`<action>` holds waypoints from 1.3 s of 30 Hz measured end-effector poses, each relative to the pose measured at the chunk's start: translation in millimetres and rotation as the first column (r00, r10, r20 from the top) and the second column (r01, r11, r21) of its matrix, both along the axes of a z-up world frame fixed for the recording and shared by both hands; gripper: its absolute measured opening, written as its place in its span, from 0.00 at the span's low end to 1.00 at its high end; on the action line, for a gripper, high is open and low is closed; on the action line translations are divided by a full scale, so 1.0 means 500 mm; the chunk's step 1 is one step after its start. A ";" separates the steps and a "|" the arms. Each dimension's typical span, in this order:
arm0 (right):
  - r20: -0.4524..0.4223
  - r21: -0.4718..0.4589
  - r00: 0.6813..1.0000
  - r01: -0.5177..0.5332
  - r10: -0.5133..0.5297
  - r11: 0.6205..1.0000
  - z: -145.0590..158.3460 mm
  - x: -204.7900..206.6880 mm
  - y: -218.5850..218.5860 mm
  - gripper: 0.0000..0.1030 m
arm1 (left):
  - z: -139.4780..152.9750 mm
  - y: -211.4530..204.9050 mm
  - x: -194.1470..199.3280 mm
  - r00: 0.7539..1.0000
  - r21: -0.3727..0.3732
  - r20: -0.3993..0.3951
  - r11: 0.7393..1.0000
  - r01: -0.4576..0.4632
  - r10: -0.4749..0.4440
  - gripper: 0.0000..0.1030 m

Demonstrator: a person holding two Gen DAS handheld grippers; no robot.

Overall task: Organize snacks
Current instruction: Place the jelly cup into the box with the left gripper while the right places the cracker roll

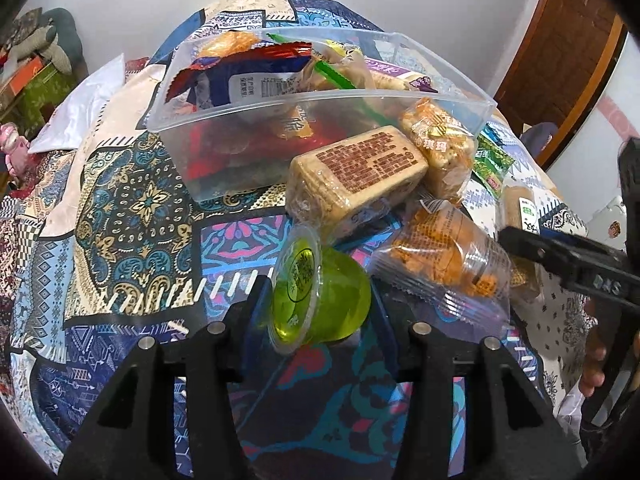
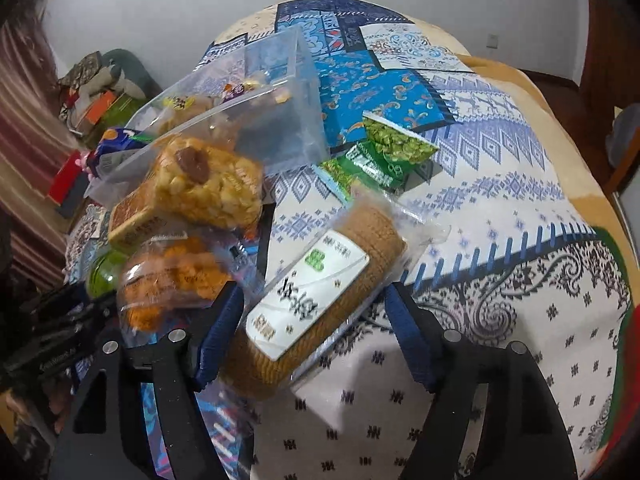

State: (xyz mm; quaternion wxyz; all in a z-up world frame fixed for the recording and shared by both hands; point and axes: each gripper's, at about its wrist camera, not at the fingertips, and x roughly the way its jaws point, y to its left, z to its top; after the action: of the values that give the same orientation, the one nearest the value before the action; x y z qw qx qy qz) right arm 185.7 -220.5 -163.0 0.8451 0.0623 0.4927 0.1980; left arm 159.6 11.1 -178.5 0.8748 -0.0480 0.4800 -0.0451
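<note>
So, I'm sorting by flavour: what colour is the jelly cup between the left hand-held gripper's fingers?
Translucent yellow-green jelly cup; clearest in the left wrist view.

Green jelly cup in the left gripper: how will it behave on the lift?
The green jelly cup lies on its side between the left gripper pads, so it may roll or twist. Its smooth, tapered plastic looks slippery. Thin walls probably dent under a hard squeeze.

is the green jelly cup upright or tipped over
Tipped on its side: the green jelly cup lies between the left gripper's fingers, its sealed lid facing left and its rounded base right.
</note>
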 end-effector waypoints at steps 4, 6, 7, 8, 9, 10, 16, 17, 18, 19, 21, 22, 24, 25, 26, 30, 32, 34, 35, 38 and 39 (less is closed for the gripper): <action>0.011 -0.017 1.000 0.000 0.000 1.000 -0.001 0.011 0.024 0.58 | 0.005 0.013 -0.015 1.000 0.003 0.002 1.000 -0.011 0.011 0.45; 0.018 -0.026 1.000 -0.015 0.016 1.000 -0.001 0.007 0.032 0.53 | 0.007 0.024 -0.025 1.000 0.005 0.002 1.000 -0.017 0.017 0.45; 0.024 -0.029 0.999 -0.029 0.029 0.999 0.001 0.002 0.034 0.51 | 0.008 0.029 -0.029 1.000 0.004 0.002 1.000 -0.019 0.019 0.45; 0.028 -0.032 0.998 -0.049 0.050 0.998 0.001 -0.003 0.035 0.49 | 0.009 0.035 -0.034 1.000 0.005 0.002 1.000 -0.022 0.022 0.44; 0.031 -0.037 0.997 -0.069 0.071 0.997 0.002 -0.009 0.034 0.47 | 0.010 0.038 -0.038 1.000 0.007 0.002 1.000 -0.024 0.024 0.44; 0.034 -0.044 0.996 -0.080 0.082 0.996 0.002 -0.010 0.035 0.45 | 0.011 0.042 -0.043 1.000 0.010 0.003 1.000 -0.027 0.027 0.44; 0.035 -0.067 0.993 -0.115 0.117 0.991 0.004 -0.027 0.016 0.36 | 0.028 0.062 -0.060 0.999 -0.006 0.012 0.999 -0.047 0.047 0.43; 0.035 -0.070 0.993 -0.112 0.114 0.991 0.005 -0.030 0.010 0.35 | 0.033 0.063 -0.061 0.999 -0.007 0.017 0.999 -0.048 0.049 0.43; 0.035 -0.072 0.993 -0.108 0.111 0.992 0.006 -0.029 0.006 0.34 | 0.040 0.063 -0.062 0.999 -0.005 0.024 0.999 -0.049 0.049 0.43; 0.035 -0.071 0.994 -0.104 0.107 0.992 0.008 -0.030 0.003 0.33 | 0.048 0.064 -0.065 0.998 -0.005 0.033 0.999 -0.049 0.049 0.43; 0.031 -0.060 0.994 -0.100 0.102 0.993 0.013 -0.031 -0.005 0.33 | 0.064 0.064 -0.068 0.998 -0.010 0.048 0.999 -0.047 0.047 0.43; 0.034 -0.057 0.995 -0.097 0.099 0.994 0.016 -0.033 -0.007 0.33 | 0.074 0.063 -0.069 0.997 -0.011 0.058 0.999 -0.046 0.046 0.43; 0.044 -0.055 0.995 -0.092 0.094 0.994 0.024 -0.038 -0.010 0.33 | 0.095 0.064 -0.070 0.996 -0.011 0.080 0.999 -0.045 0.045 0.43; 0.049 -0.049 0.995 -0.090 0.093 0.995 0.030 -0.040 -0.011 0.33 | 0.105 0.063 -0.070 0.995 -0.012 0.090 0.999 -0.045 0.046 0.43; 0.056 -0.039 0.994 -0.089 0.091 0.995 0.038 -0.040 -0.014 0.33 | 0.117 0.064 -0.070 0.994 -0.015 0.101 0.999 -0.045 0.047 0.43; 0.099 -0.016 0.991 -0.087 0.088 0.996 0.075 -0.045 -0.015 0.33 | 0.163 0.062 -0.061 0.989 -0.035 0.142 0.999 -0.041 0.046 0.43; 0.131 0.004 0.987 -0.090 0.089 0.996 0.103 -0.041 -0.011 0.33 | 0.185 0.061 -0.053 0.986 -0.036 0.161 0.999 -0.040 0.045 0.43; 0.160 0.019 0.983 -0.095 0.091 0.995 0.128 -0.036 -0.003 0.33 | 0.204 0.061 -0.042 0.983 -0.035 0.179 0.999 -0.039 0.045 0.43; 0.171 0.025 0.981 -0.097 0.092 0.995 0.138 -0.031 0.001 0.33 | 0.213 0.061 -0.036 0.981 -0.037 0.187 0.999 -0.039 0.045 0.43; 0.211 0.041 0.972 -0.109 0.098 0.993 0.170 -0.018 0.019 0.33 | 0.237 0.064 -0.012 0.978 -0.057 0.206 0.998 -0.034 0.045 0.43; 0.223 0.045 0.970 -0.114 0.101 0.992 0.177 -0.012 0.024 0.33 | 0.242 0.065 -0.006 0.977 -0.055 0.211 0.998 -0.034 0.045 0.43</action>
State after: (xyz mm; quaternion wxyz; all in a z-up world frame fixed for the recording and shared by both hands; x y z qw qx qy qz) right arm 179.8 -208.4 -74.3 0.8804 0.0375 0.3927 0.2633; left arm 156.7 43.5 -57.7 0.9201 -0.0748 0.3818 -0.0449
